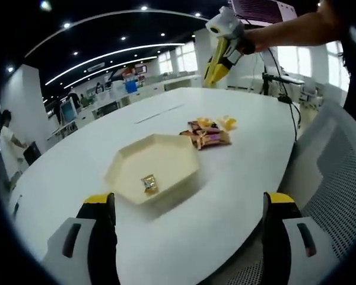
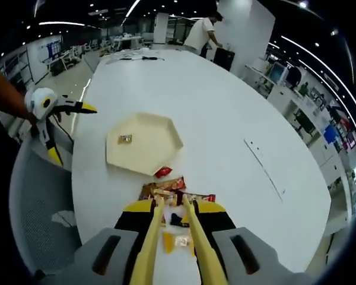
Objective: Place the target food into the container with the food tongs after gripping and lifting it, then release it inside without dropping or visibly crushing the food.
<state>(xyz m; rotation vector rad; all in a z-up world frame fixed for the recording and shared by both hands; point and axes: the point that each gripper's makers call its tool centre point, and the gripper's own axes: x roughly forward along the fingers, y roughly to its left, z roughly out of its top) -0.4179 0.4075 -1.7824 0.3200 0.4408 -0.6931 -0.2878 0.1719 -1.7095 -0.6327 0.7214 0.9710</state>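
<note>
Snacks sit in a small pile on the white surface, just ahead of the yellow tongs clamped in the right hand-held gripper; the left hand-held gripper hangs wide and empty beside the tray. Slippery wrappers could slide from the tongs mid-lift

white table w/ hexagonal cream tray & snack packet pile just beside it.
</note>
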